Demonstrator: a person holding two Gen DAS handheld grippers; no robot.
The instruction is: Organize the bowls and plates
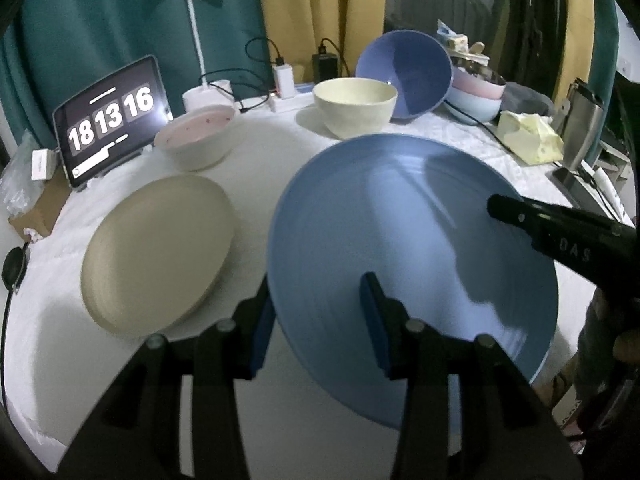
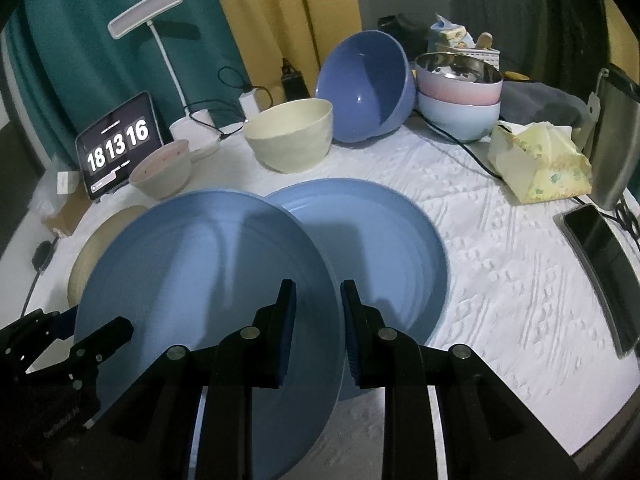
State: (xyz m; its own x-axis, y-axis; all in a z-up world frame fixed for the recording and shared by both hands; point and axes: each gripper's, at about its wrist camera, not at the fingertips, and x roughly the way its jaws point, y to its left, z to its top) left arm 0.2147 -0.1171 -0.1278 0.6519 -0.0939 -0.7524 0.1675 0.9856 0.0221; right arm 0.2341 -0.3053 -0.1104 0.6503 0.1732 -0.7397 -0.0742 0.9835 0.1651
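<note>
**Blue plate carried by both grippers above the table**

On the left wrist view, the left gripper [image 1: 320, 316] straddles the near rim of a round, matte blue plastic plate [image 1: 400, 240], one pad under the rim and one on the upper face, clamped on it. The plate is tilted and raised off the white textured tablecloth [image 1: 260, 152]. The right gripper's black finger lies on the plate's far right edge. A round beige plate [image 1: 160, 252] lies flat just to the left; a cream bowl [image 1: 356, 106] and a pink-lined bowl [image 1: 196, 136] stand behind.

On the right wrist view, the right gripper [image 2: 318, 332] is narrowed onto the same plate's right rim, pinching it. A second blue plate [image 2: 384, 248] rests flat on the cloth beneath and beyond. A large blue bowl [image 2: 368, 88] leans on its side against stacked pastel bowls [image 2: 460, 100].

Judgement: the plate looks light, stiff and smooth, so prone to slipping; opposite rim holds suit it. The cloth is soft and ridged. The room is dim, curtained, with a clock tablet [image 2: 118, 144] and lamp [image 2: 148, 12] at the back.
</note>
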